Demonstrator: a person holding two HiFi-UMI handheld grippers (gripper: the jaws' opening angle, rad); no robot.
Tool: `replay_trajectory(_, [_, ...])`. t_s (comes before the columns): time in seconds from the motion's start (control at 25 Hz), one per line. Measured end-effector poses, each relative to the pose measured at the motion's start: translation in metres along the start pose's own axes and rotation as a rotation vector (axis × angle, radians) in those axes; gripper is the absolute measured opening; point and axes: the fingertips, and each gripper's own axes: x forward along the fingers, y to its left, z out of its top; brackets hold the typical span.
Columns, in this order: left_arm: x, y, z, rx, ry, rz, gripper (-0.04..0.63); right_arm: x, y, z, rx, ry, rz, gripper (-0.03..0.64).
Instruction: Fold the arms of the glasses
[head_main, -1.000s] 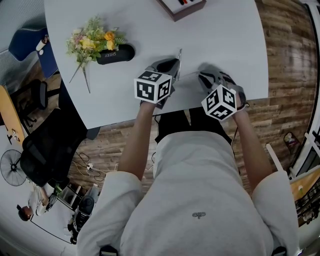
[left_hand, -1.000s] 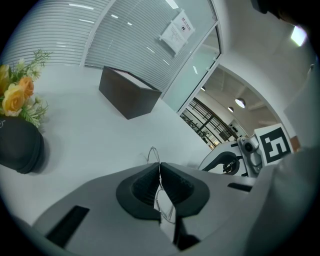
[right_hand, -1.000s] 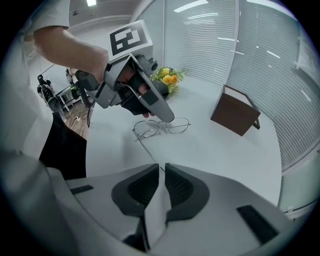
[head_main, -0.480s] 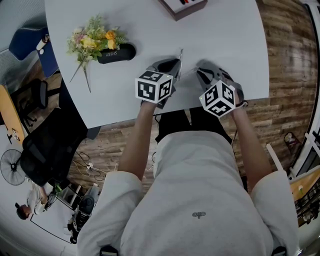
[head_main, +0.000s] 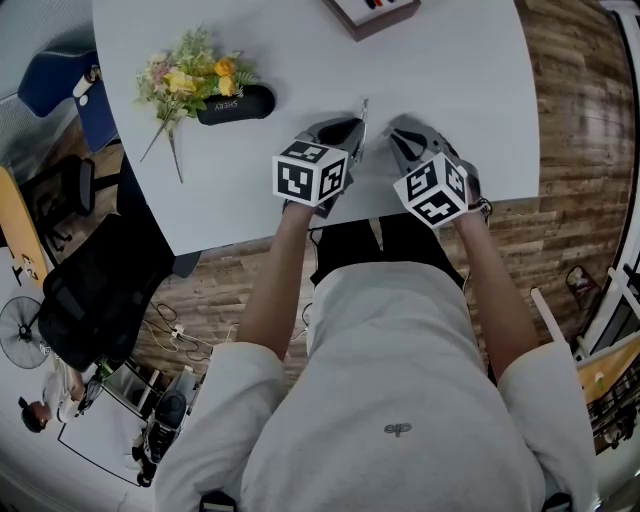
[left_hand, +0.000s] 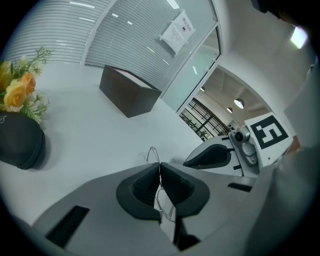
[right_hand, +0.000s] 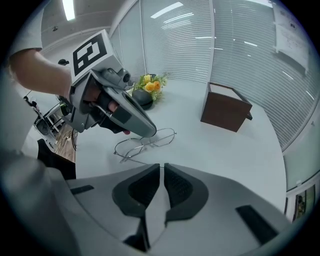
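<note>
1. The left gripper (left_hand: 160, 166) is staying where it was. Its jaws are clenching the wire front of the glasses (right_hand: 145, 142) near the front edge of the worktop (head_main: 450, 80).
2. The right gripper (right_hand: 162, 165) is sliding in toward the left one, its marker cube rolling. Its jaws have just been closing and are pinching the tip of one temple arm (right_hand: 132, 159). The arm is probably being swung toward the lenses, but it is still sticking out, so the fold is not finished.
3. A black oblong case (head_main: 235, 104) is lying shut, with a flower bunch (head_main: 185, 80) resting against it. Its contents are hidden.
4. A brown box (head_main: 370, 12) is holding small red and dark items, too small to name.
</note>
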Motion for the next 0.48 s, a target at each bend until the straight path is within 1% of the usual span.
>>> replay_trajectory(0.48, [0.000, 0.001, 0.000, -0.009, 0.002, -0.012, 0.026, 0.012, 0.004, 0.018, 0.021, -0.021, 0.027, 0.034])
